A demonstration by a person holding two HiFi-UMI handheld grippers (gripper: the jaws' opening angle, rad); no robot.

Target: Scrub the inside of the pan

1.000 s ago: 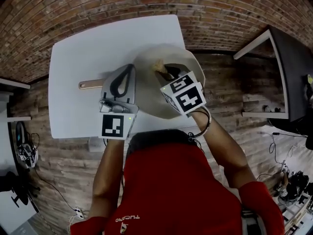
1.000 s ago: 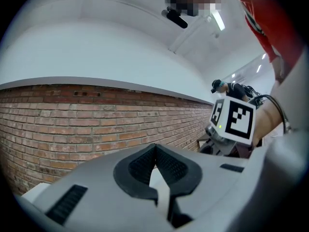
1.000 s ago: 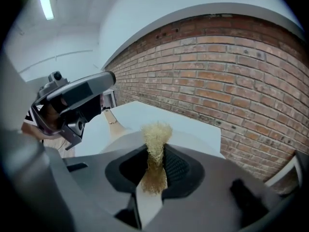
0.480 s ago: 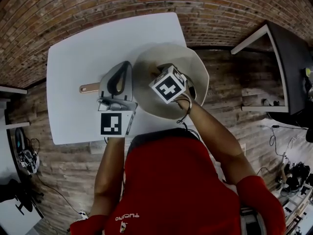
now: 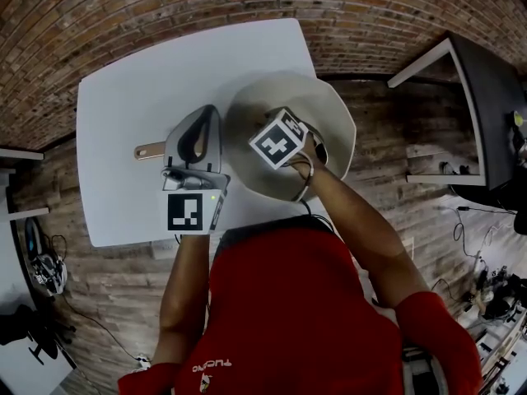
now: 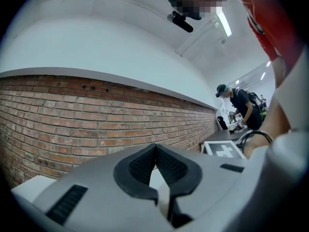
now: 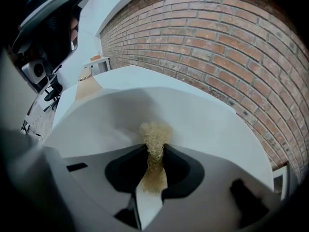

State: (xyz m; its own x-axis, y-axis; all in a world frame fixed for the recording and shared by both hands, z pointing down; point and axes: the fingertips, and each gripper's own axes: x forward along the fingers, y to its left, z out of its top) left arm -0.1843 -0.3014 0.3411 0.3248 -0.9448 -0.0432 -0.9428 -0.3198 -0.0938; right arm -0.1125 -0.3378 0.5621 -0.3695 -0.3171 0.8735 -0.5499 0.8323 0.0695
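Pinched hard between the jaws of the right gripper (image 7: 154, 153): a tan, fibrous scrubber (image 7: 155, 135), tuft poking past the tips toward 12 o'clock. Straight ahead of that tuft and all round it, the cream inside of the pan (image 7: 203, 129). Pressed to the wall or just off it, impossible to say.

In the head view, sits toward the 3 o'clock end of the white table (image 5: 123, 81), wooden handle (image 5: 148, 149) running out toward 9 o'clock. Long axis therefore 9 to 3.

Lying over the root of that handle, the left gripper (image 5: 196, 138), jaws pressed together, tips meeting. No telling whether nipping the handle or merely resting on it.

Right hand nearer the work, down in the bowl a little to 9 o'clock of centre. Left placed to steady.

Against a second ago: marker cube gone from the 4 o'clock side of the bowl toward the middle, now covering the scrubber in the head view. Against half a second ago, barely any shift. Left gripper and pan as before.

Judged mid-scrub. Next stroke probably needs pressure kept toward the wall at 12 o'clock, with the handle held from swinging.
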